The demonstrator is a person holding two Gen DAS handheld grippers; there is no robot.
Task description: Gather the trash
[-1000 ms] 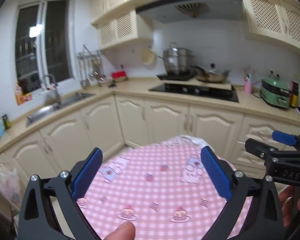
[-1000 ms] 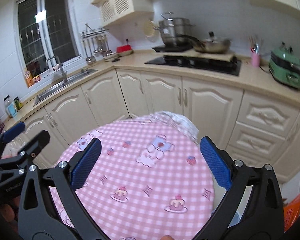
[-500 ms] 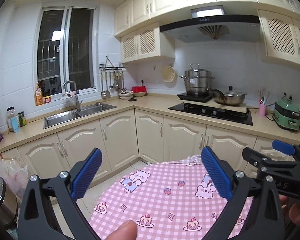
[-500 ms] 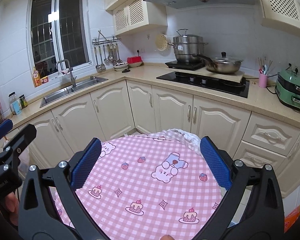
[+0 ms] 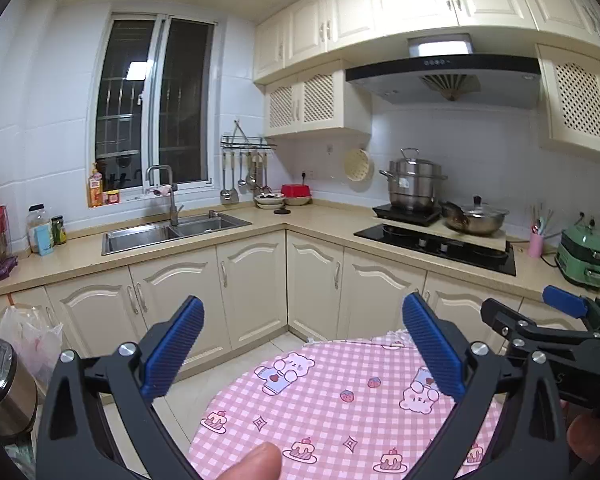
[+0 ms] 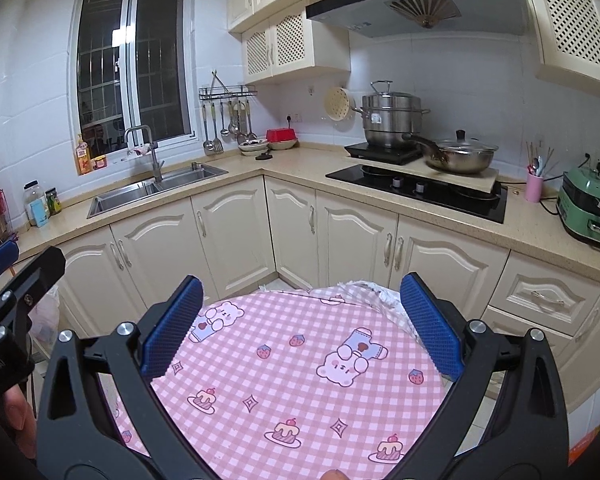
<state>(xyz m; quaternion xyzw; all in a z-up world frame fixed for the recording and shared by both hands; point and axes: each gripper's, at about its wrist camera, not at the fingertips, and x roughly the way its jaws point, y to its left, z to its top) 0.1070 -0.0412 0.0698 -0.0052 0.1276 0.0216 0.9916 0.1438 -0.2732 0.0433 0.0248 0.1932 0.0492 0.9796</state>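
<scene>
Both claws are raised side by side above the round table, each spread wide with nothing between the blue pads: the left gripper point(image 5: 303, 354) sits toward the table's left edge, the right gripper point(image 6: 300, 326) further over its middle. From where I stand, I can't pick out any loose trash on the pink checked tablecloth point(image 6: 284, 368); its printed bears, cakes and strawberries are all that shows there. The nearest thing that looks like rubbish is a white plastic bag point(image 5: 32, 344) hanging by the lower cabinets on the far left, beside a steel kettle point(image 5: 4, 392). That puts it left of and below both claws, so the left one looks the nearer and better placed to reach it, though whether this bag is the target is only my guess. The bag hangs slack, its long axis roughly up and down. The counter beyond holds a sink point(image 6: 156, 192), a steamer pot point(image 6: 390, 120) and a green cooker point(image 6: 588, 208). For writing, the side of the left tool in the right view bears small white lettering, too cut off to read surely.
</scene>
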